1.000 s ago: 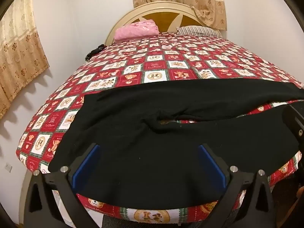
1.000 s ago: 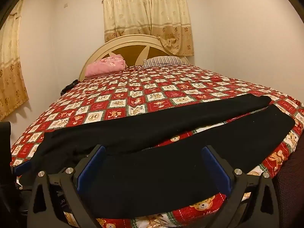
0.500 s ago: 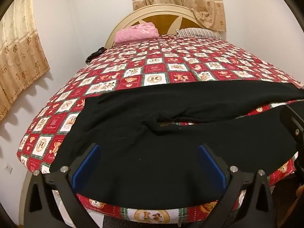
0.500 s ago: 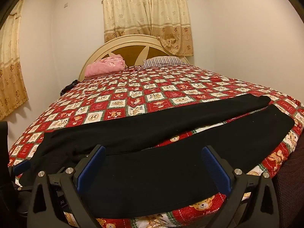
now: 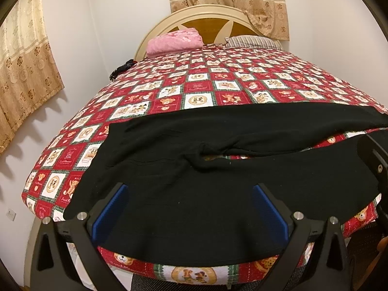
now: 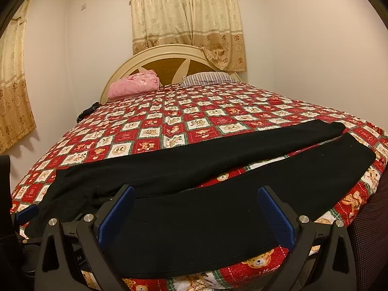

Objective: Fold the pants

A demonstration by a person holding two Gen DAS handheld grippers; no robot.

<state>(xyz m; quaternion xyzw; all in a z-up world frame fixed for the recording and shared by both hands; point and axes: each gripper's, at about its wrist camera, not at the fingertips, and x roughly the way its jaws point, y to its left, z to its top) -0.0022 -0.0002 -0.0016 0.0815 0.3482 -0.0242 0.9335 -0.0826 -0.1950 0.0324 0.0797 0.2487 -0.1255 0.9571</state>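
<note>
Black pants lie spread flat across the near end of the bed, waist to the left, two legs running right. My left gripper is open and empty, hovering over the waist and crotch part near the bed's front edge. In the right wrist view the pants show both legs, the near leg at the bed's edge, the far leg behind it. My right gripper is open and empty over the near leg. The left gripper's blue pad shows at the far left of that view.
The bed has a red and white bear-patterned cover. A pink folded blanket and a striped pillow lie by the headboard. A dark item sits at the bed's left edge. Walls and curtains surround the bed.
The left wrist view has tipped slightly, the bed sits a little lower in frame. The right wrist view has barely shifted. The pants have not moved.
</note>
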